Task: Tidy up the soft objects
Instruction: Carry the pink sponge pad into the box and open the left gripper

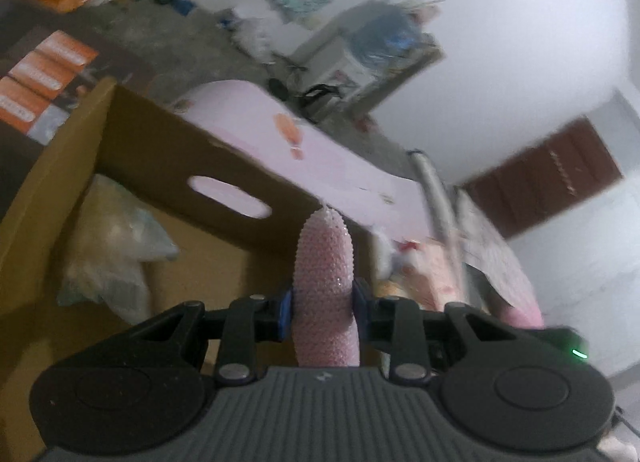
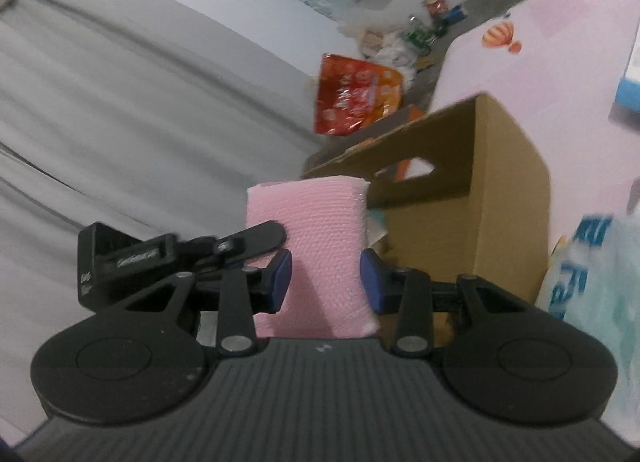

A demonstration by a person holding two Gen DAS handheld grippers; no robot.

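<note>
The left gripper (image 1: pixel 323 312) is squeezing a long pink bumpy soft tube (image 1: pixel 325 286) between its blue pads (image 1: pixel 285 314). The tube points straight away from the gripper, along its fingers, and its round tip reaches up in front of the far wall of the brown cardboard box (image 1: pixel 168 165). It is covered in tiny bumps, like little beads. The pads press on its middle from both sides.

The box is open and has an oval hand hole in its wall. Inside it lies a crumpled pale plastic bag (image 1: pixel 116 250) (it looks thin and wrinkly).

The right gripper (image 2: pixel 325 276) holds a flat pink foam sponge block (image 2: pixel 316 250). The block stands up tall between the blue pads, with its long side pointing away from the gripper. It has square corners and a fine woven feel to its face. The pads sit just beside its two edges and seem to pinch it.

Just behind the block stands the same cardboard box (image 2: pixel 472 229), on a pale pink table top (image 2: pixel 560 41). A shiny orange and red snack bag (image 2: pixel 356 97) lies farther back on the floor.
</note>
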